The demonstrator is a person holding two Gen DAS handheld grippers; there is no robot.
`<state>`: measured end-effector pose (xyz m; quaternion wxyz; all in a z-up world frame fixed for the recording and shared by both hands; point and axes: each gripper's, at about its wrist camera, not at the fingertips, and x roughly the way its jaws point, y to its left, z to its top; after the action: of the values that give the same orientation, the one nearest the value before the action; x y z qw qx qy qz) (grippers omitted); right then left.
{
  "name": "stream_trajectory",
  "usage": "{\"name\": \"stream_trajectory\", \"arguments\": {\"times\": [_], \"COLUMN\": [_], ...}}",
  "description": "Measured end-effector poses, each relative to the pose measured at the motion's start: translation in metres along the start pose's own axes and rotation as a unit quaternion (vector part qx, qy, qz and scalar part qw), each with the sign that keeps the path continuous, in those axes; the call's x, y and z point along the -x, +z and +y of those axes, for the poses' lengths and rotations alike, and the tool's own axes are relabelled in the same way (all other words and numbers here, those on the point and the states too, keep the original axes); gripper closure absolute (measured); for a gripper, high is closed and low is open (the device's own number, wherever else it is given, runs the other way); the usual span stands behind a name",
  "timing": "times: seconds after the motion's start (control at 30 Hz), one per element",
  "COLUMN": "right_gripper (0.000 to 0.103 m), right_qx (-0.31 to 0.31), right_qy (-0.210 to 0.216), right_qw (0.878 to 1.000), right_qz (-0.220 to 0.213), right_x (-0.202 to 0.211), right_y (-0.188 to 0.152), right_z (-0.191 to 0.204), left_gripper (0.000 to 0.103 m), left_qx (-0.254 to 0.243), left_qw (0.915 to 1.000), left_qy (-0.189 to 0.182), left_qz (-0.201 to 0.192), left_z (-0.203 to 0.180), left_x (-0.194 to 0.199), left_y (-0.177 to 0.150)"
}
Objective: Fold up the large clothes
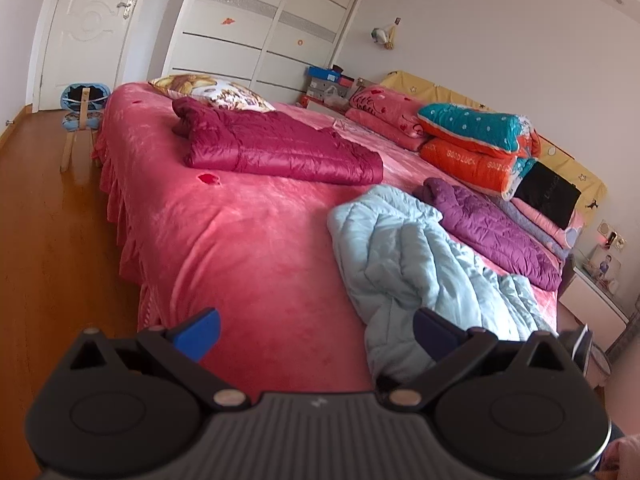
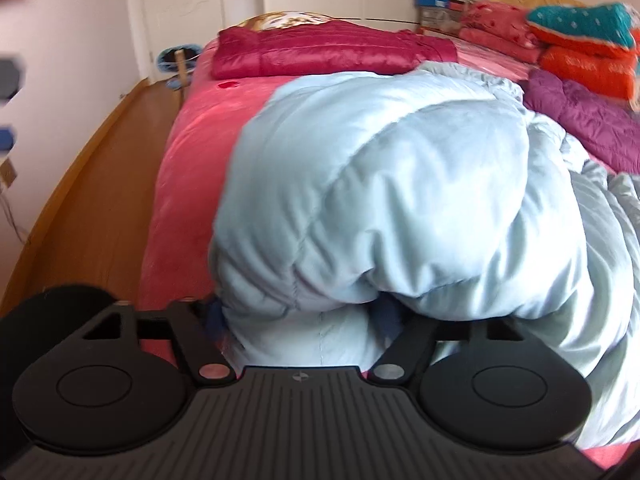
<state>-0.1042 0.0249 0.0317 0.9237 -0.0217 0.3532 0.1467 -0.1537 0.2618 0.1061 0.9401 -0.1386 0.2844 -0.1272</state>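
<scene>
You are standing at the side of a wide bed covered by a deep pink plush bedspread [image 1: 248, 240]. Your left gripper [image 1: 316, 334] hangs above the near edge of the bed with its blue-padded fingers [image 1: 200, 332] spread wide and nothing between them. Just to its right lies a crumpled pale blue quilted puffer coat [image 1: 404, 264], heaped loosely near the bed's front edge.

Your right gripper [image 2: 304, 320] is pushed right up against that same pale blue coat [image 2: 384, 184]. A thick fold of the padded fabric sits between its fingers and bulges up over them, hiding most of the pads. You cannot tell from the blurred right wrist view whether the pads are pressing the fabric or only flanking it.

Further back on the bed, a dark magenta quilted jacket [image 1: 280, 148] lies flat and already folded. A purple quilted jacket [image 1: 492, 228] lies just beyond the blue coat, touching it. A stack of folded orange and teal quilts [image 1: 472, 148] sits against the yellow headboard [image 1: 448, 94].
</scene>
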Motion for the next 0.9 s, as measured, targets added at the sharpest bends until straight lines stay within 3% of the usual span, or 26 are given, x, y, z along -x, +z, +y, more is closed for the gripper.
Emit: {"name": "stream_trajectory", "arguments": {"times": [0.13, 0.23, 0.37, 0.47, 0.6, 0.7, 0.8, 0.9], "right_gripper": [0.058, 0.070, 0.076, 0.077, 0.078, 0.078, 0.078, 0.078], "right_qx": [-0.025, -0.051, -0.094, -0.137, -0.197, -0.236, -0.329, -0.422], "right_qy": [0.012, 0.036, 0.092, 0.157, 0.241, 0.279, 0.311, 0.303], "right_qw": [1.000, 0.998, 0.990, 0.975, 0.942, 0.917, 0.873, 0.829], "right_qz": [0.003, -0.007, -0.041, -0.077, -0.127, -0.159, -0.183, -0.207], "right_x": [-0.003, 0.006, 0.028, 0.050, 0.082, 0.102, 0.108, 0.107], "right_y": [0.011, 0.020, 0.039, 0.058, 0.084, 0.097, 0.097, 0.084], "right_z": [-0.006, -0.008, -0.016, -0.023, -0.035, -0.052, -0.094, -0.143], "left_gripper": [0.001, 0.001, 0.001, 0.001, 0.001, 0.001, 0.001, 0.001], "left_qx": [0.002, 0.005, 0.006, 0.002, -0.005, -0.015, -0.024, -0.035], "left_qw": [1.0000, 1.0000, 0.9999, 0.9998, 0.9995, 0.9993, 0.9990, 0.9985], "left_qy": [0.002, 0.003, 0.010, 0.017, 0.025, 0.028, 0.027, 0.024], "left_qz": [0.008, 0.007, 0.007, 0.011, 0.018, 0.022, 0.027, 0.034], "left_z": [0.000, 0.000, 0.000, -0.003, -0.008, -0.014, -0.021, -0.029], "left_x": [-0.003, -0.002, -0.002, -0.003, -0.006, -0.007, -0.010, -0.013], "left_y": [-0.002, -0.001, 0.000, 0.000, 0.000, 0.001, 0.000, -0.003]}}
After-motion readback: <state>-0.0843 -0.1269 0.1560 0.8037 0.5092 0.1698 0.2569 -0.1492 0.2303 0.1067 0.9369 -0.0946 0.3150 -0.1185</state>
